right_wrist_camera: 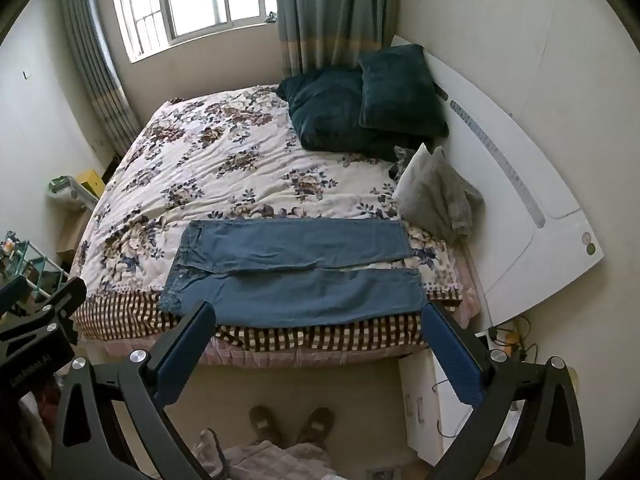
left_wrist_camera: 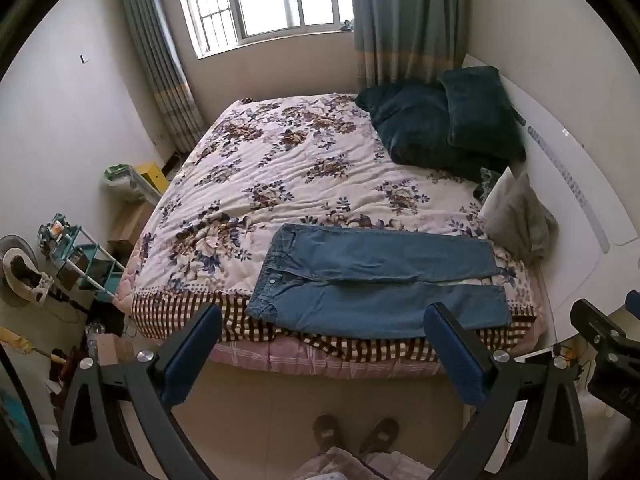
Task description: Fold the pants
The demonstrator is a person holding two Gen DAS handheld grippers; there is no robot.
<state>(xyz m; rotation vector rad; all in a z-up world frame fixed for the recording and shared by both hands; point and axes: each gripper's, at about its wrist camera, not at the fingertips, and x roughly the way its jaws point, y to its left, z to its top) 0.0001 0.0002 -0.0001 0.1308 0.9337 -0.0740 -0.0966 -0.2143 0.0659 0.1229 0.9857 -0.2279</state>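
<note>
Blue jeans (left_wrist_camera: 376,280) lie flat on the bed near its front edge, waist to the left, both legs stretched to the right, side by side. They also show in the right wrist view (right_wrist_camera: 292,272). My left gripper (left_wrist_camera: 324,320) is open and empty, held above the floor in front of the bed edge, short of the jeans. My right gripper (right_wrist_camera: 316,316) is open and empty at the same height, its fingertips framing the near leg. The right gripper's body shows at the right edge of the left wrist view (left_wrist_camera: 608,344).
The bed has a floral quilt (left_wrist_camera: 280,168) with a checked border. Dark green pillows (left_wrist_camera: 440,120) and a grey cushion (left_wrist_camera: 516,212) lie at the right by the white headboard (left_wrist_camera: 568,184). A shelf rack (left_wrist_camera: 76,256) and clutter stand left. A white cabinet (right_wrist_camera: 432,408) stands at the bed's right corner.
</note>
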